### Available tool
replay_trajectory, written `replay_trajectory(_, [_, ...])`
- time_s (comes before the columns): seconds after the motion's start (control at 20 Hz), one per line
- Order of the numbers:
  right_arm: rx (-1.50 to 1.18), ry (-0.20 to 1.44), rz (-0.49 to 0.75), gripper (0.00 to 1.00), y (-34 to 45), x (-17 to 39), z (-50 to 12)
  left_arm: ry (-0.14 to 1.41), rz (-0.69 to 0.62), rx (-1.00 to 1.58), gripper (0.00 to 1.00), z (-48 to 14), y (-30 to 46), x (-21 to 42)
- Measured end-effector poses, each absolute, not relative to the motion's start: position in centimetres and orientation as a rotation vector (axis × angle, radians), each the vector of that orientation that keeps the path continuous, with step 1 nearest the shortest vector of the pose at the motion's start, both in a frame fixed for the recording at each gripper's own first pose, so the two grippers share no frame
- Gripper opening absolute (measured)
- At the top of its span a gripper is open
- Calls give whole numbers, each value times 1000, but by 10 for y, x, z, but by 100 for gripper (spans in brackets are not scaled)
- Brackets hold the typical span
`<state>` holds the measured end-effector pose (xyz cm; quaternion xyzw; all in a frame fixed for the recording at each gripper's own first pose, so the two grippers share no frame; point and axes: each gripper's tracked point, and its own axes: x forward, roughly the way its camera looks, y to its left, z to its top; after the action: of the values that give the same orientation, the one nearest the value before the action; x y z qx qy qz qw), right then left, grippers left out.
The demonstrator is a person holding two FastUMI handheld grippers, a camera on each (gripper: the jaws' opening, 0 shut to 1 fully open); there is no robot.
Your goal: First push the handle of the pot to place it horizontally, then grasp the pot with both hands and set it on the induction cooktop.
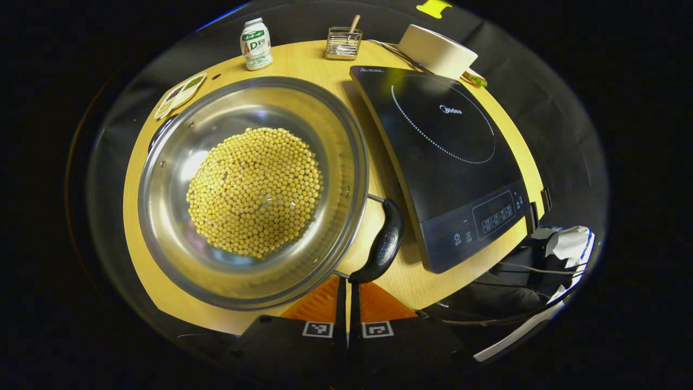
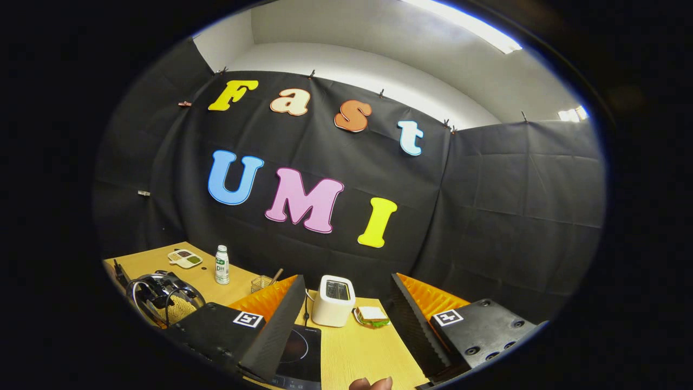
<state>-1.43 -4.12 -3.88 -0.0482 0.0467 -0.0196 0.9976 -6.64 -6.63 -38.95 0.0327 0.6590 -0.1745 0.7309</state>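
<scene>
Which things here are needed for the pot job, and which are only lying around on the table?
Needed for the job:
- pot filled with beans
- pot handle
- induction cooktop
- left gripper, shut near the handle
- right gripper, open

Only lying around:
- bottle
- wire basket
- toaster
- sandwich
- small divided dish

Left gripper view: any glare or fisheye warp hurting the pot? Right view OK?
Left gripper view: bright glare patch on the pot wall left of the beans, cooktop edges bowed by fisheye, focus sharp. Right gripper view: ceiling light blown out, table dim.
</scene>
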Motion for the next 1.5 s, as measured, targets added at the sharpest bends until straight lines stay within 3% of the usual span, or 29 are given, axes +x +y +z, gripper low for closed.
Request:
replay_trajectory(0.9, [-93, 113, -78, 98, -59, -26, -42, 1333, -326, 64, 5, -397, -122, 37])
replay_trajectory(1.3, [-118, 121, -70, 98, -48, -35, -39, 1250, -474, 28, 5, -372, -148, 24])
replay_trajectory(1.5, [-116, 125, -33, 97, -30, -34, -38, 1149, -479, 23, 6, -341, -136, 21])
